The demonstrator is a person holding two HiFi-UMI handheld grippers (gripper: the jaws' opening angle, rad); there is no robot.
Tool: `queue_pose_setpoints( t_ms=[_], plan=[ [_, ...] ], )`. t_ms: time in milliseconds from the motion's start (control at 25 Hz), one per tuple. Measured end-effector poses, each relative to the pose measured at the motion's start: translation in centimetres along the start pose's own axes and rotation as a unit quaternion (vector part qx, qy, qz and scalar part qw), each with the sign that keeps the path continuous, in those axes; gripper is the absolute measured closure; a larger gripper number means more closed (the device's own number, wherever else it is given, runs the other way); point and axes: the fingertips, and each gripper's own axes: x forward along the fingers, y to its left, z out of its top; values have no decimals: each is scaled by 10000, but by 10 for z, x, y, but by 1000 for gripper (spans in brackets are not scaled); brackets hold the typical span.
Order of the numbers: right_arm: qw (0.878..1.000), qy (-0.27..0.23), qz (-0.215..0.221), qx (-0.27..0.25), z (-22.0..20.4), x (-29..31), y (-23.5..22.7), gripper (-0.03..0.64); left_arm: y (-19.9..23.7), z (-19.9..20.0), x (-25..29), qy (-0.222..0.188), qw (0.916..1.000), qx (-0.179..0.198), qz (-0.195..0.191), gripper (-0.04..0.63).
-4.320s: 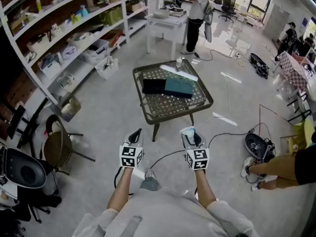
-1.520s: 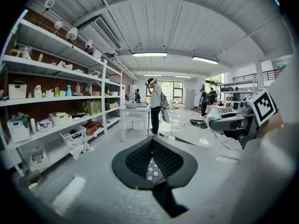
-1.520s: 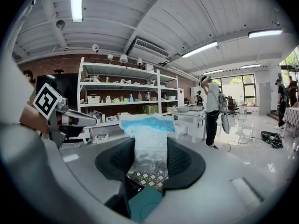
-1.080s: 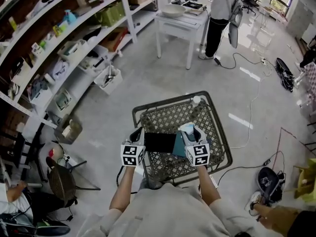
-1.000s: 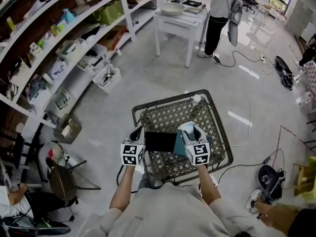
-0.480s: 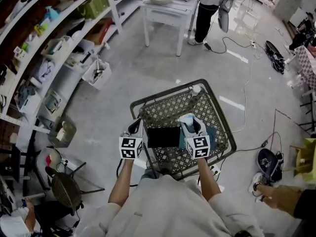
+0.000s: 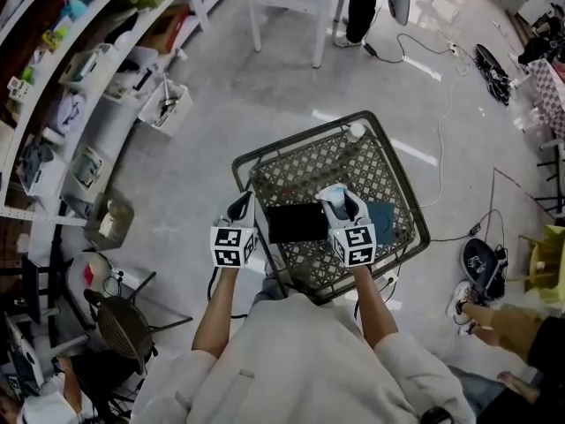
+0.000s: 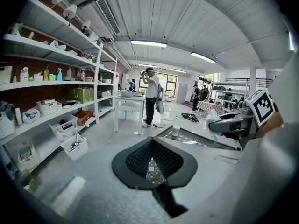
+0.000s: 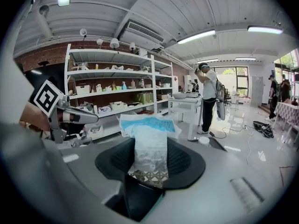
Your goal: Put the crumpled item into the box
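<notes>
Along the left edge of the head view runs white shelving (image 7: 53,140) crowded with bins, and a white basket (image 7: 167,106) sits on the floor just in front of it. Left of centre, the left gripper (image 7: 239,208) hovers at the near-left edge of the lattice-top metal table (image 7: 327,166), its jaws closed tip to tip with nothing between them. At centre a black box (image 7: 297,223) lies flat on the table, between the two grippers. Just right of it the right gripper (image 9: 150,160) is clamped on a crumpled white-and-blue plastic packet (image 9: 148,125), which sticks up past the jaws, beside the box and not in it. A teal flat piece (image 7: 382,218) shows beyond that gripper, and a white-capped bottle (image 7: 356,131) stands at the table's far corner.
</notes>
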Motion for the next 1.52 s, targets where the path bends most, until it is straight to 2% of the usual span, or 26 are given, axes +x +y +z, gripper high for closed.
queue_pose_setpoints(
  t_ms=[760,960,1280,1400,1520],
  plan=[
    [9963,745,426,93,-70,13,34,440,9,-76,-2,579,9974,-389,150,592],
    [9938,944,590,-42,-81,17,47,440,13,-86,-1,644,9966,-473,192,592],
    [9820,1292,1012,-930,-104,20,68,440,6,-103,-3,732,9957,-533,180,592],
    [9692,1526,1177,-1536,-116,22,74,440,6,-105,-3,742,9955,-553,184,592],
    [9502,1653,1379,-2252,-124,24,81,440,5,-105,-3,740,9955,-567,195,592]
  ],
)
